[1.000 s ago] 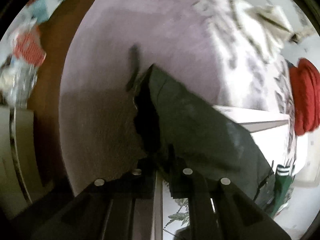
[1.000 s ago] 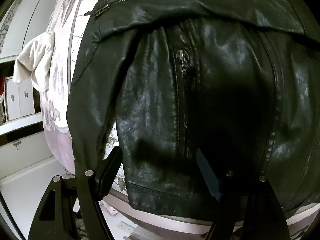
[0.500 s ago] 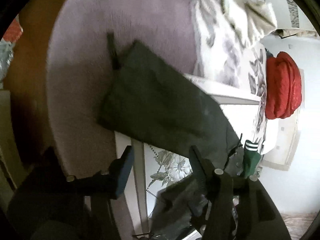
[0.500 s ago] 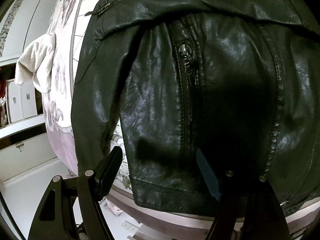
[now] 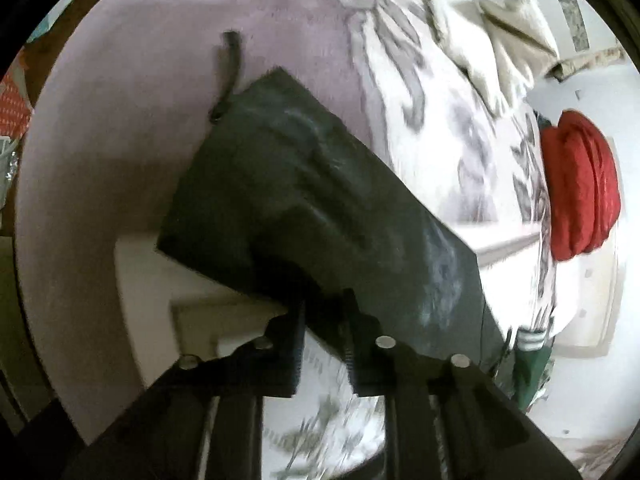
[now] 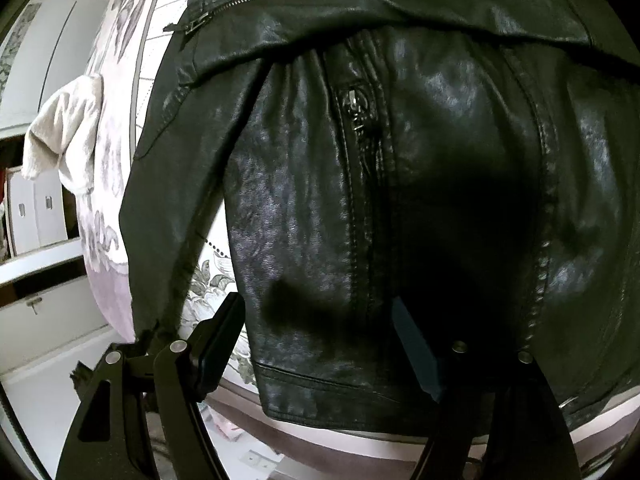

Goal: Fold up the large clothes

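Observation:
A black leather jacket lies on the bed and fills the right wrist view, its zip running down the middle. My right gripper is open just above the jacket's lower hem, holding nothing. In the left wrist view a dark flap of the jacket rises from my left gripper, whose jaws stand close together on the flap's lower edge. A short black strap hangs off the flap's far corner.
The bed has a mauve blanket and a floral sheet. A cream towel and a red garment lie at its far side. White cupboards stand left of the bed, with the cream towel near them.
My left gripper was shut, opened half a second ago, and has now closed on the flap's lower edge. The right gripper stayed open and edged slightly back along the jacket.

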### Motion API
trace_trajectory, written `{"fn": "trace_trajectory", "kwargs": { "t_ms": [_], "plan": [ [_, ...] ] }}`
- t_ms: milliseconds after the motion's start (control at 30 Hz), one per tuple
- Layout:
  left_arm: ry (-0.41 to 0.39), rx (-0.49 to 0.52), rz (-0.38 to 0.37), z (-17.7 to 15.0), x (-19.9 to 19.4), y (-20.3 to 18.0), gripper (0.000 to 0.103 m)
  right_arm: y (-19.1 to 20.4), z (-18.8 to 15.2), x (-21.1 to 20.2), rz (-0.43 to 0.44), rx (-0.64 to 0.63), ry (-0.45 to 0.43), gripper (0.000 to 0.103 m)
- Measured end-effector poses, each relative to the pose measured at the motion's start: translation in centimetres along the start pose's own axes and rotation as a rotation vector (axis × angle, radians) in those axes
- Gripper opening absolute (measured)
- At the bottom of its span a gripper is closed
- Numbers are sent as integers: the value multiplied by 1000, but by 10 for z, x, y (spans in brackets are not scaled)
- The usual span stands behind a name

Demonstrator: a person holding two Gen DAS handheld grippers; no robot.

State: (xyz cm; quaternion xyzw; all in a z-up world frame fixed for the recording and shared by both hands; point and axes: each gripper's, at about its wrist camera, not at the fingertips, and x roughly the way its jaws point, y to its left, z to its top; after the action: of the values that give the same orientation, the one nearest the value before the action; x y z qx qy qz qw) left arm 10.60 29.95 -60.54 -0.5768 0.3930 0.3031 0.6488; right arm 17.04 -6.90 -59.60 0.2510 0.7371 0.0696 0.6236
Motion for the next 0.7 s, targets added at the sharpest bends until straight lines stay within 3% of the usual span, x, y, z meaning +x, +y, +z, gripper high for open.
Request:
{"fn": "trace_trajectory", "kwargs": {
  "t_ms": [167,300,433,533,633,700],
  "plan": [
    [67,29,-68,42,35,-7,17,9,-1,3,13,-1,-9,78],
    [104,48,-100,45,42,-5,17,14,1,4,14,-2,-12,78],
    [112,-45,-265,47,42,24,19,15,1,6,4,5,-9,78],
    [130,-136,-348,50,47,36,19,20,1,8,-13,-8,-3,78],
    [119,-125,-337,48,41,33,20,26,1,11,-30,-22,8,78],
    [111,-96,-318,46,32,26,28,30,0,13,-40,-31,9,78]
  ]
}}
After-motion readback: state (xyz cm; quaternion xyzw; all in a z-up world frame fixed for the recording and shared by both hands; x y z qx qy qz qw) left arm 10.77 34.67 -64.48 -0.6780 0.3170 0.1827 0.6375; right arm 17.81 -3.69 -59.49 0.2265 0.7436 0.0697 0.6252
